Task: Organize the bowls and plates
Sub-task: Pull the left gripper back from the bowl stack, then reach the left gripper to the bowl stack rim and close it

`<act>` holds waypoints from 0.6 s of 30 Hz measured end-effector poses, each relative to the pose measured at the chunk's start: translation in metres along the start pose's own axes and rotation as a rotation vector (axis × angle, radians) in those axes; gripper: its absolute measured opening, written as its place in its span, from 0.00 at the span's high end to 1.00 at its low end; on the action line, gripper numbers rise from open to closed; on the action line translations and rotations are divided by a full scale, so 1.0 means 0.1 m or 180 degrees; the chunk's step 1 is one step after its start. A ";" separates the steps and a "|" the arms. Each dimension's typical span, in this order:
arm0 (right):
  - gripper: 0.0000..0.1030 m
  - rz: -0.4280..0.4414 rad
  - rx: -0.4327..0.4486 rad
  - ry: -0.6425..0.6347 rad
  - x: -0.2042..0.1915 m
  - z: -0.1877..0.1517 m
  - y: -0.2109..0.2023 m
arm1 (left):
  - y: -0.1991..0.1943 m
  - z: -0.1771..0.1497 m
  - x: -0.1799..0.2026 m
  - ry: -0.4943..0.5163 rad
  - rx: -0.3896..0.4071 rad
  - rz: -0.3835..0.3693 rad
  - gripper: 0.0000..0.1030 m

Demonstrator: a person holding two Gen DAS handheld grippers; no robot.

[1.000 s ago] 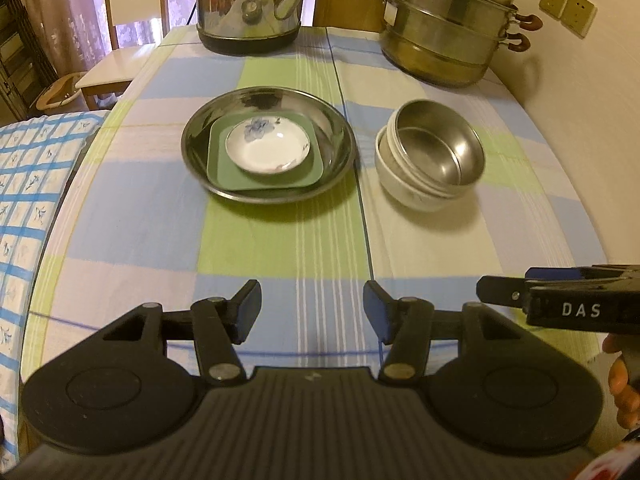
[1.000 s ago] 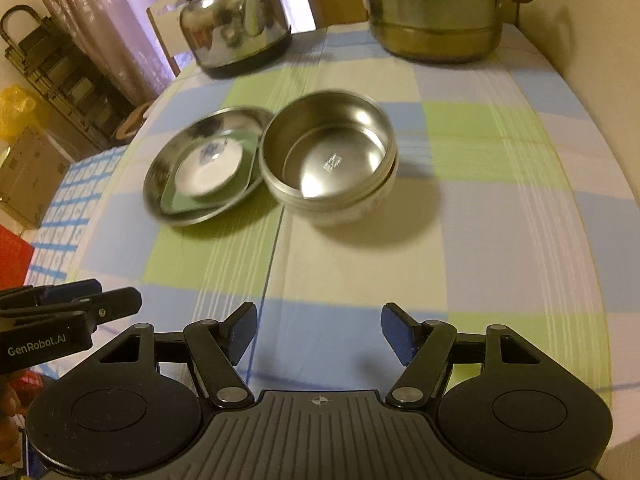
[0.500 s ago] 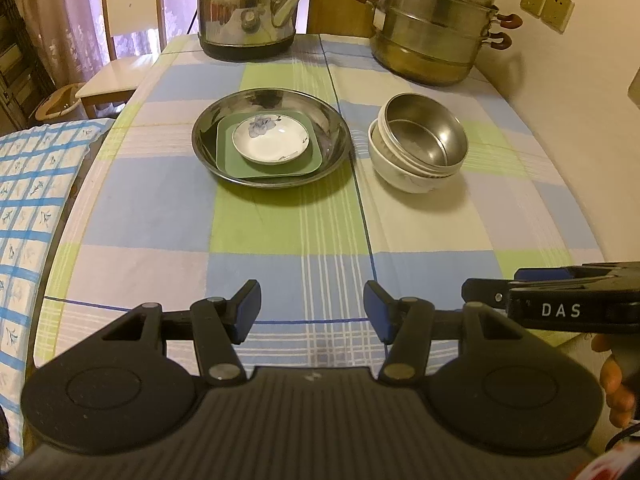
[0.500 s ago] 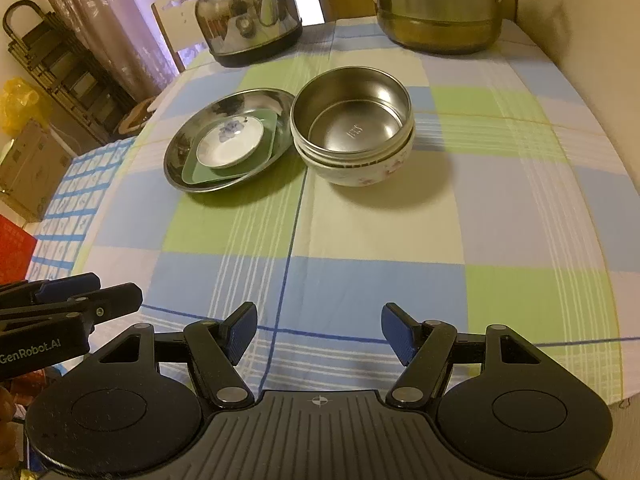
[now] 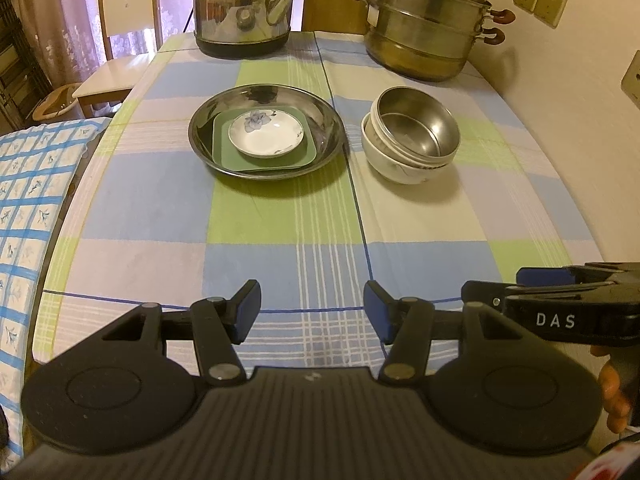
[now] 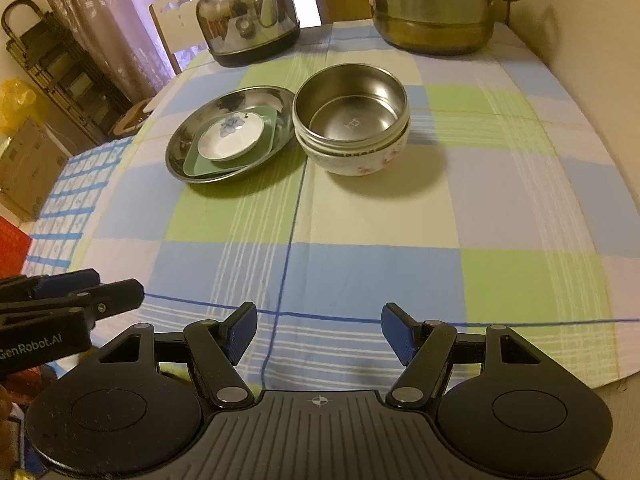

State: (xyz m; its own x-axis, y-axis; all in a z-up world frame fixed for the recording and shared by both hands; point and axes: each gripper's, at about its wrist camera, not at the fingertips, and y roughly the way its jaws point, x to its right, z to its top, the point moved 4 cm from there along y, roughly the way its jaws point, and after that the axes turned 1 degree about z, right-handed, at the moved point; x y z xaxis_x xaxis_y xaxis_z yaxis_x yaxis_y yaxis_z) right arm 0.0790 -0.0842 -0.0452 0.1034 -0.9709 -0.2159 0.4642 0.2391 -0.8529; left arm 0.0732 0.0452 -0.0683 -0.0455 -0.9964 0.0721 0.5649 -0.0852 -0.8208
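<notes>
A steel plate [image 5: 330, 128] [image 6: 180, 148] sits mid-table holding a green square plate [image 5: 306, 154] [image 6: 200, 166] with a small white saucer [image 5: 266, 138] [image 6: 230, 138] on top. To its right a steel bowl [image 5: 418, 130] [image 6: 352, 116] is nested in a white flowered bowl [image 5: 396, 170] [image 6: 360, 164]. My left gripper [image 5: 312, 312] [image 6: 112, 286] hovers open over the near edge of the tablecloth, nothing between its blue pads. My right gripper [image 6: 318, 332] [image 5: 516, 284] hangs beside it, also open and empty. Both are well short of the dishes.
A steel kettle [image 5: 244, 16] and a stacked steamer pot [image 5: 428, 28] stand at the table's far end. A wall runs along the right side. A chair [image 5: 124, 20] stands at the far left, and a blue-checked cloth [image 5: 24, 200] lies left of the table.
Both grippers have drawn back toward the near table edge, so the dishes look farther away. The dishes have not moved and the jaws keep their width.
</notes>
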 end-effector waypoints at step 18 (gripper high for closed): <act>0.33 0.0003 0.0273 0.0127 0.64 0.87 0.25 | 0.54 0.75 0.21 -0.0108 0.0080 -0.0071 0.42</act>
State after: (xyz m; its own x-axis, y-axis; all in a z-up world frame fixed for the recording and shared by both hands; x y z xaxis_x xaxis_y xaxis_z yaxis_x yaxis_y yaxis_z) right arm 0.1739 -0.1413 -0.0390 0.0697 -0.9690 -0.2370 0.5379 0.2365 -0.8092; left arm 0.1642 0.0203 -0.0687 -0.0307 -0.9935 0.1096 0.5846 -0.1068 -0.8043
